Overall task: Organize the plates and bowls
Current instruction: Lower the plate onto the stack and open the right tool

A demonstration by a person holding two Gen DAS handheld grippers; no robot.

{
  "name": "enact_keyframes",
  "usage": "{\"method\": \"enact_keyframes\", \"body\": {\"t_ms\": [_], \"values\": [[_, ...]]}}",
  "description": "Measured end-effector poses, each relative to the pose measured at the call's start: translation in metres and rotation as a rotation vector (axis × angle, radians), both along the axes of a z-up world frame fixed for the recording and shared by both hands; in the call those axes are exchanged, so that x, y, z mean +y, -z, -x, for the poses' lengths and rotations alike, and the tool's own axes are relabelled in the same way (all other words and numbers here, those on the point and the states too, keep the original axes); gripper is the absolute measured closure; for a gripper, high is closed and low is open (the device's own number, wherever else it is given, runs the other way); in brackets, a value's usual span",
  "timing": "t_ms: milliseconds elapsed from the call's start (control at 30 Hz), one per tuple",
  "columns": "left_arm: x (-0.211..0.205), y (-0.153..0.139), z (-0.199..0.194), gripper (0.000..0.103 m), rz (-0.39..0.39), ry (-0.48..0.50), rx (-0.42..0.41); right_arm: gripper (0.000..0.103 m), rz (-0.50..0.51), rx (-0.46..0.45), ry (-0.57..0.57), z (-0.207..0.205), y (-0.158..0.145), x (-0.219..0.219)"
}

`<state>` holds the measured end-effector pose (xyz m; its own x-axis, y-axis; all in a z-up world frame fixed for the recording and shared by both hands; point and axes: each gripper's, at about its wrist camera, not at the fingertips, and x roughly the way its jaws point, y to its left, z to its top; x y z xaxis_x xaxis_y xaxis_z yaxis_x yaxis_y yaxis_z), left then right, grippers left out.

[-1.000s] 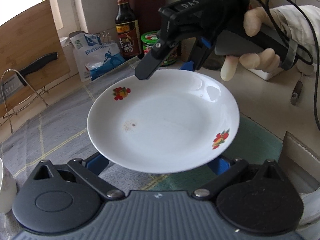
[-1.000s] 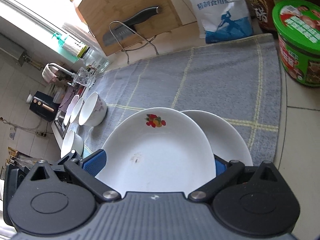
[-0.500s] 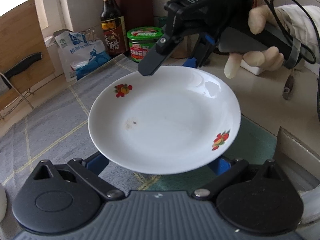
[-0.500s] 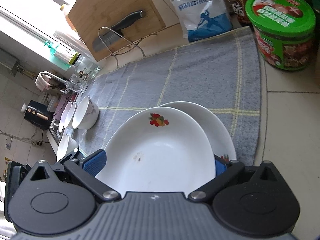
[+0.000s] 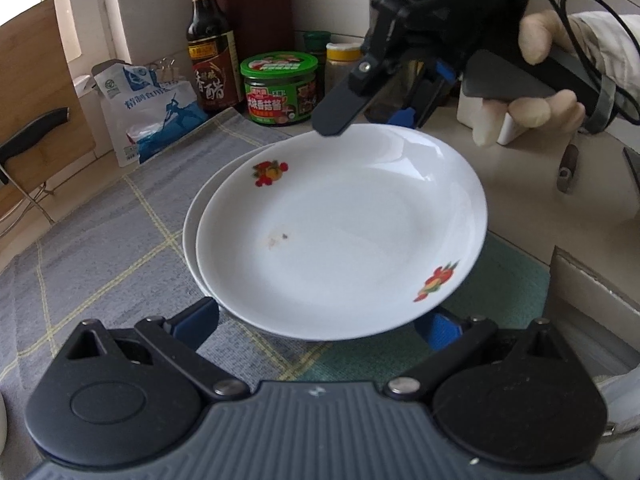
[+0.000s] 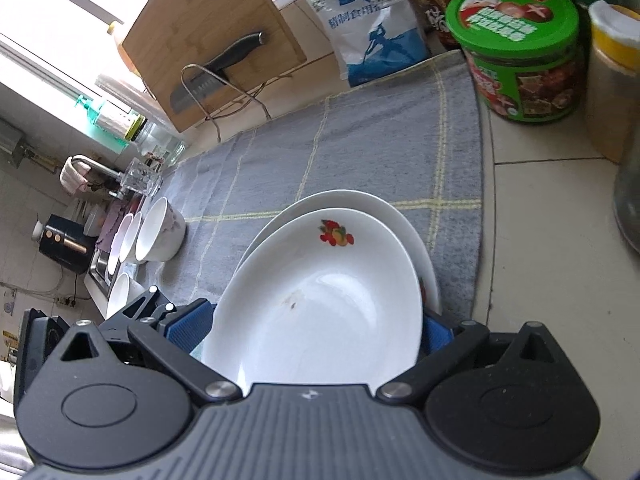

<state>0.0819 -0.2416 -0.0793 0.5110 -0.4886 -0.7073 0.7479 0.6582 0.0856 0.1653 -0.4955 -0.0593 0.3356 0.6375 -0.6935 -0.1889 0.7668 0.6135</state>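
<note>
Since a second ago, both grippers have carried the white plate (image 5: 340, 240) toward the jars, so it now hangs directly above a second plate (image 5: 196, 216) lying on the grey checked towel (image 5: 100, 248). At the far left of the right wrist view, a row of bowls (image 6: 160, 232) stands on the towel's edge. The left gripper (image 5: 320, 326) sits spread wide with its blue pads on either side of the plate's near rim; whether they press it cannot be told. Farther right, the right gripper (image 5: 368, 116), held in a gloved hand (image 5: 536, 96), is clamped on the plate's far rim. Behind stands a green-lidded jar (image 5: 280, 88).
</note>
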Motion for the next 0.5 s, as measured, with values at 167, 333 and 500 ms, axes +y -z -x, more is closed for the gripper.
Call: {"method": "enact_keyframes", "body": {"t_ms": [167,333,500], "values": [[0.0,0.0,0.0,0.0,0.001,0.0,0.002,0.0,0.019,-0.013,0.008,0.002,-0.005,0.0],[0.0,0.0,-0.001,0.0,0.002,-0.001,0.003,0.0,0.098,-0.011,0.002,0.006,-0.011,0.009],[-0.001,0.001,0.0,0.0,0.003,-0.004,0.001,0.0,0.164,-0.014,-0.008,0.013,-0.016,0.016]]}}
